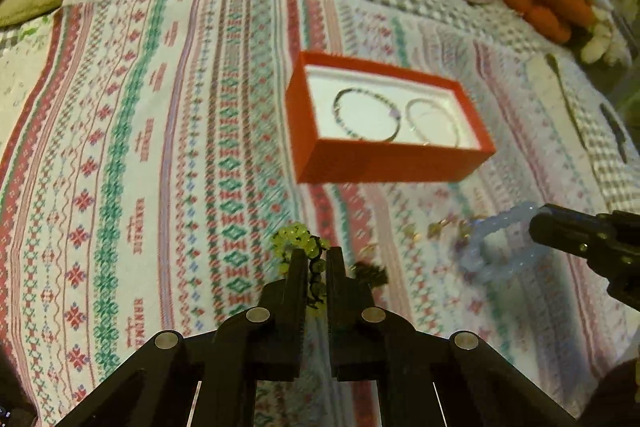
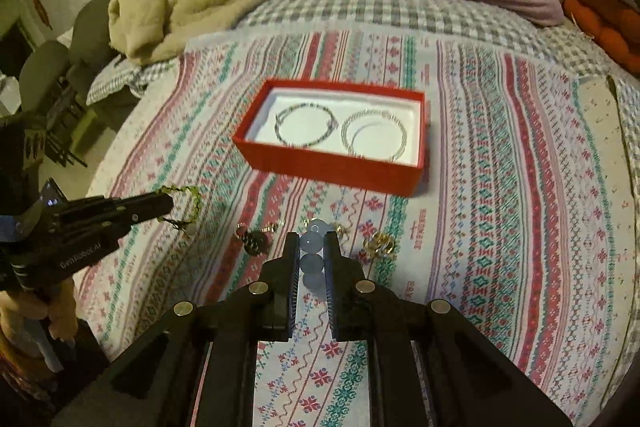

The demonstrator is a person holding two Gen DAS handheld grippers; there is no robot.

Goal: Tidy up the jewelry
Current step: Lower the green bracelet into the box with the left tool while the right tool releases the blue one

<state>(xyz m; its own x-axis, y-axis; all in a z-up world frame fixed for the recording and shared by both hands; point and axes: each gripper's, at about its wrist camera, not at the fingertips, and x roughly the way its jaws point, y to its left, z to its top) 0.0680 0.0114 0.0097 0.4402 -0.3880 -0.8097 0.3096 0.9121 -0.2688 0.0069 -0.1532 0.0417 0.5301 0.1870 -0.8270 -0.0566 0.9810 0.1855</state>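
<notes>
Two bracelets (image 2: 340,135) lie inside red box (image 2: 332,167).

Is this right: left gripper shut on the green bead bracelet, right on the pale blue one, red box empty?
Not empty. The red box already holds two bracelets, a dark one and a silvery one, clearest in the right wrist view. The left gripper and right gripper claims hold.

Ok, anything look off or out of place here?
Nothing damaged. Loose trinkets and a dark charm lie scattered on the blanket, outside the red box. Each tool holds a bracelet: left tool green, right tool blue.
</notes>
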